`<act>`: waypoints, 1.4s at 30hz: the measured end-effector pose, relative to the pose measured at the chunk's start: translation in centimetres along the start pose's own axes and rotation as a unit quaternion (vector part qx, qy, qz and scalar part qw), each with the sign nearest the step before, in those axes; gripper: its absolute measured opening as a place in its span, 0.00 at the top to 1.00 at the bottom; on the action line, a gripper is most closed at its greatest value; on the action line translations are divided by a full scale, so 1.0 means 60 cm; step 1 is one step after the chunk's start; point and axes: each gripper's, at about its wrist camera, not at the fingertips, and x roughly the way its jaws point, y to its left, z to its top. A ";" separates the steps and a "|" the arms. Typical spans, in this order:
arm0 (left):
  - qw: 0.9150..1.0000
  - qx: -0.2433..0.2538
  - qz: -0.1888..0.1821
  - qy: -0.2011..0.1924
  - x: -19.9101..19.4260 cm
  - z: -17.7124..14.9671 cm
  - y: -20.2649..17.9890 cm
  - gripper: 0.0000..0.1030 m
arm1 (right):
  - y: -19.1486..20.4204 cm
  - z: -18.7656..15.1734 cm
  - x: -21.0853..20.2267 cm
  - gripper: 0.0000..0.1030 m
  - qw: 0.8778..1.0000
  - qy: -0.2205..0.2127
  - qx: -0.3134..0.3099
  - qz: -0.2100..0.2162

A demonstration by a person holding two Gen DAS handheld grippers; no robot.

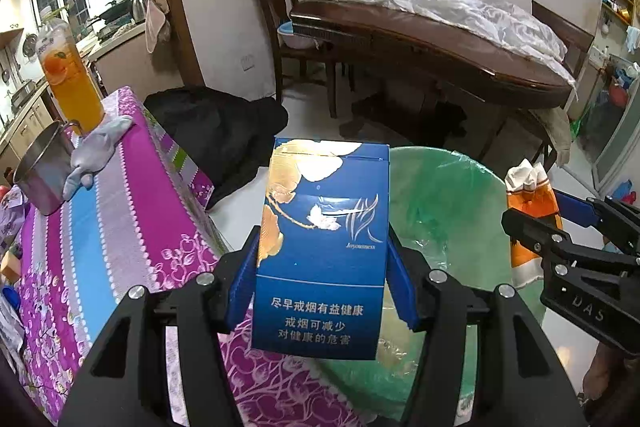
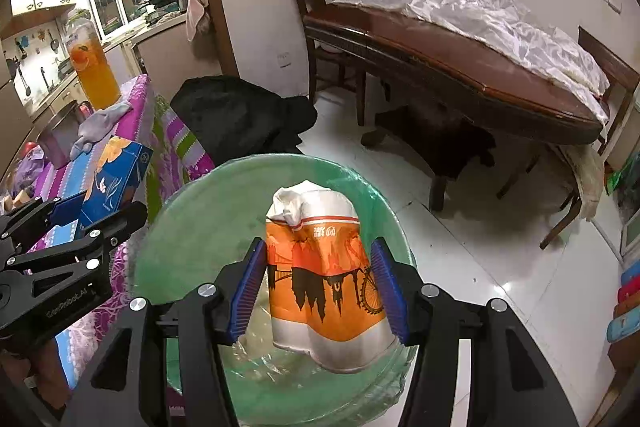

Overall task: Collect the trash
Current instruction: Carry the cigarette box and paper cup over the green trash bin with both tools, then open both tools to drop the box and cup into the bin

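Observation:
My left gripper (image 1: 323, 267) is shut on a blue cigarette box (image 1: 324, 187), held upright by its sides over the near rim of a bin lined with a green bag (image 1: 440, 195). My right gripper (image 2: 319, 251) is shut on a crushed orange and white paper cup (image 2: 316, 291), which hangs above the bin's opening (image 2: 192, 227). In the left wrist view, the cup (image 1: 528, 195) and the right gripper (image 1: 560, 227) show at the right edge. In the right wrist view, the box (image 2: 116, 179) shows at the left, beside the bin.
Left of the bin stands a table with a purple floral cloth (image 1: 120, 195) bearing a bottle of orange drink (image 1: 72, 83), a steel mug (image 1: 44, 171) and a grey glove (image 1: 96, 151). A black bag (image 1: 216, 131) lies on the floor behind. A wooden dining table (image 1: 440, 47) stands further back.

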 end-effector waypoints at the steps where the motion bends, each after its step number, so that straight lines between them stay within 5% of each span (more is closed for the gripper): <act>1: 1.000 0.000 0.000 0.003 0.004 0.001 -0.002 0.47 | -0.003 0.001 0.008 0.47 1.000 0.003 0.002 0.002; 19: 1.000 0.011 -0.004 0.029 0.043 0.014 -0.020 0.46 | 0.000 -0.005 0.036 0.41 1.000 0.007 0.006 0.014; 23: 0.999 0.012 0.004 0.030 0.048 0.013 -0.018 0.22 | -0.008 -0.004 0.025 0.31 1.000 -0.006 0.017 0.016; 42: 1.000 0.010 0.007 0.028 0.043 0.007 -0.015 0.22 | -0.007 -0.007 0.008 0.27 1.000 -0.020 0.021 0.013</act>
